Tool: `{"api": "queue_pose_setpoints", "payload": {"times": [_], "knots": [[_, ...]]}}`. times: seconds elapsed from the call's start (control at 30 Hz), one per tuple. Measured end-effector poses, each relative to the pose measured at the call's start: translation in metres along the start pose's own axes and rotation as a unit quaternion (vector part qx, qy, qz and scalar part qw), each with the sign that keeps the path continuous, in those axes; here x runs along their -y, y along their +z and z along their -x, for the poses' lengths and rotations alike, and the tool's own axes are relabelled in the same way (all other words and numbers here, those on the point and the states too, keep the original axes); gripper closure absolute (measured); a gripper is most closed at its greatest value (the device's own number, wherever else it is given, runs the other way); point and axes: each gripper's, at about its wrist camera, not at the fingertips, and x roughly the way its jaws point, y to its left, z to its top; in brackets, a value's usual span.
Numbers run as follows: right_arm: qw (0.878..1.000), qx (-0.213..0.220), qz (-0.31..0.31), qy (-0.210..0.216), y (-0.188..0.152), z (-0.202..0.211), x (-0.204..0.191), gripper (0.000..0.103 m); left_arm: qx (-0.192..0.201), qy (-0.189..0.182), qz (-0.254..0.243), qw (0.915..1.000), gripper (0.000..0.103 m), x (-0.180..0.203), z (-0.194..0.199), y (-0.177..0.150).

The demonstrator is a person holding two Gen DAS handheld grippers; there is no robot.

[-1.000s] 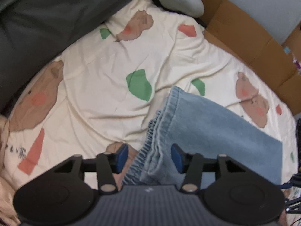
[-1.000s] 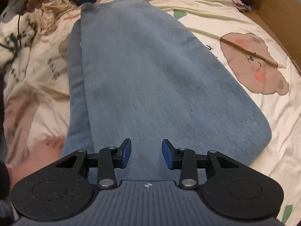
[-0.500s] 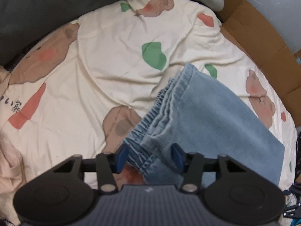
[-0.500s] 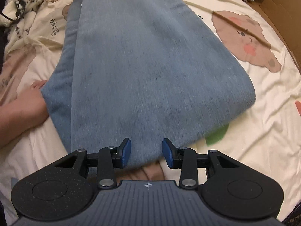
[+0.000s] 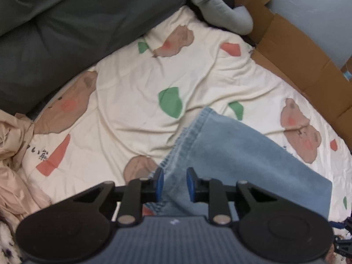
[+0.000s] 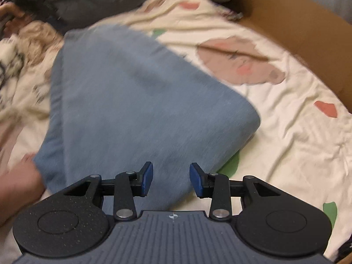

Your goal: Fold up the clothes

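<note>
we see cream bedsheet (image 5: 136, 101) with bear, green and coral prints | dark grey cushion (image 5: 66, 26) behind it | grey plush toy (image 5: 220, 8) at far edge | brown cardboard (image 5: 303, 61) along right | crumpled beige cloth (image 5: 11, 145) at left

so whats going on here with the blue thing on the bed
A person is folding a blue denim garment on a cream bear-print sheet, using a handheld gripper in each hand. The left gripper has the hemmed edge of the denim between its jaws, which are closing on it. The right gripper hangs open over the near end of the folded fabric, gripping nothing. A bare forearm lies beside the denim.
</note>
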Motion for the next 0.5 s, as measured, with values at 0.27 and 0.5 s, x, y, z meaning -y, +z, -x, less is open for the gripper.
{"api": "queue_pose_setpoints", "payload": {"times": [0.27,0.5], "knots": [[1.000,0.026,0.011,-0.004,0.006,-0.018,0.012,0.061,-0.025,0.002,-0.028,0.9993,0.084,0.023,-0.030,-0.014],[0.999,0.032,0.014,-0.025,0.010,-0.035,0.032,0.065,-0.042,0.029,-0.029,0.9983,0.100,0.016,-0.052,-0.014]]}}
